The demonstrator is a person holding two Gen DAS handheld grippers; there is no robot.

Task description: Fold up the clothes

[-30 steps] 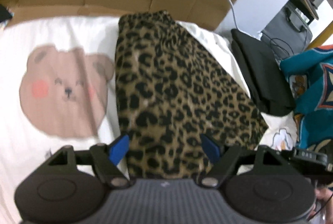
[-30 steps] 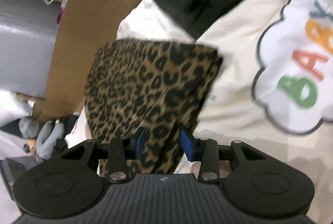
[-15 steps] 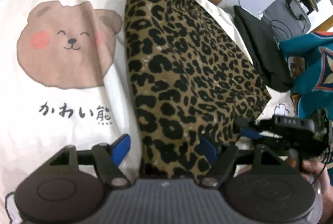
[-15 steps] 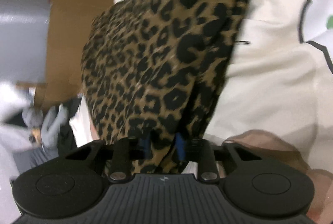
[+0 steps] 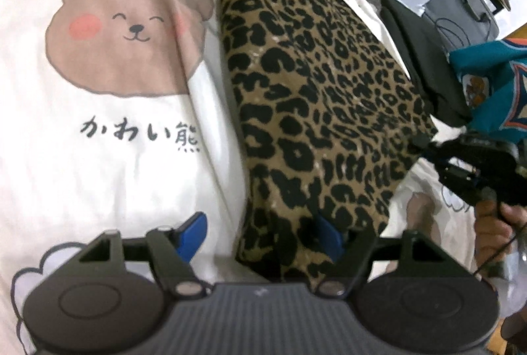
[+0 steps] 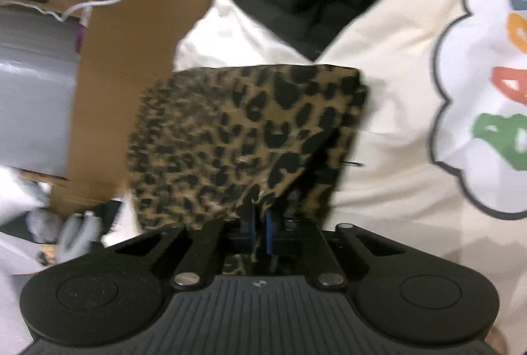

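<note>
The right gripper (image 6: 260, 231) is clamped on the near corner of the leopard garment (image 6: 243, 137). The left gripper (image 5: 260, 234) has been narrowing but stands apart, one finger on the bear sheet (image 5: 98, 163), the other against the garment's near edge, gripping nothing. Ahead of both, the garment lies as a long strip, apparently folded once. Judged from that, a crosswise fold remains, and the left corner is not yet taken.
</note>
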